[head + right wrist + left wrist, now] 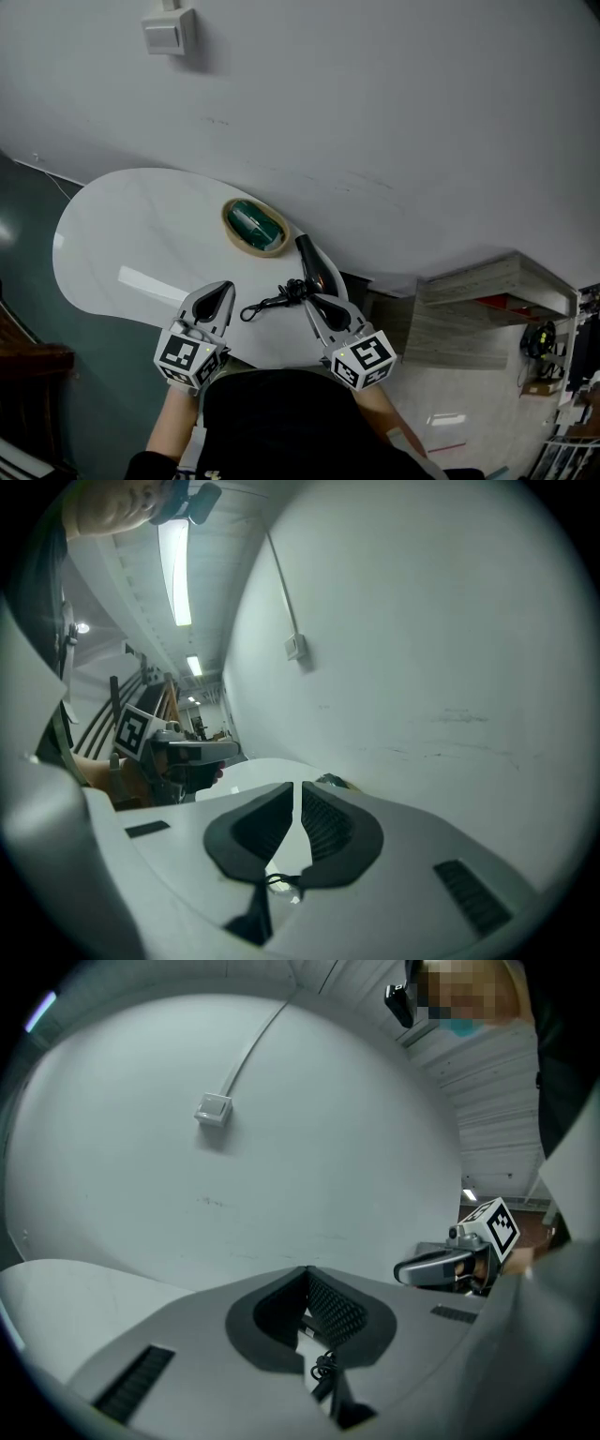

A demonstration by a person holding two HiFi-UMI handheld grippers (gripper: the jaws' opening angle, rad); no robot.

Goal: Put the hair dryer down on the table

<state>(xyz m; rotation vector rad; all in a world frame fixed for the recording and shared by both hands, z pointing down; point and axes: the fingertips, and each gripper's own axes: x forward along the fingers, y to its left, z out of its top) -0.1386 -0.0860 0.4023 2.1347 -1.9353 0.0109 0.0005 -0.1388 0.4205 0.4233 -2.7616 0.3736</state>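
operator: report the position of the task item.

inspector: the black plastic hair dryer (pixel 315 267) lies flat on the white oval table (pixel 122 234), at the right-hand end of the tabletop and close to the pale grey wall (pixel 394 122). its black cord (pixel 274 302) is bundled on the tabletop just beside it, on the near side.

operator: state of the left gripper.

inspector: the left gripper (pixel 226 287) is clenched. in the left gripper view the two ribbed pads meet at the tips and nothing is gripped. only the tabletop and part of the cord show through the opening below the pads. the unit sits over the near edge of the table, to the left of the cord and apart from it.

operator: state of the right gripper.

inspector: the right gripper (pixel 310 301) is closed down to a thin slit, with nothing between the pads. its tips are just beside the cord bundle and near the hair dryer. contact with the cord cannot be confirmed.

operator: other items on the surface.

inspector: a round tan bowl (pixel 231 221) holds a dark green object (pixel 251 223) and stands just left of the hair dryer. a white switch box (pixel 169 30) is mounted on the wall.
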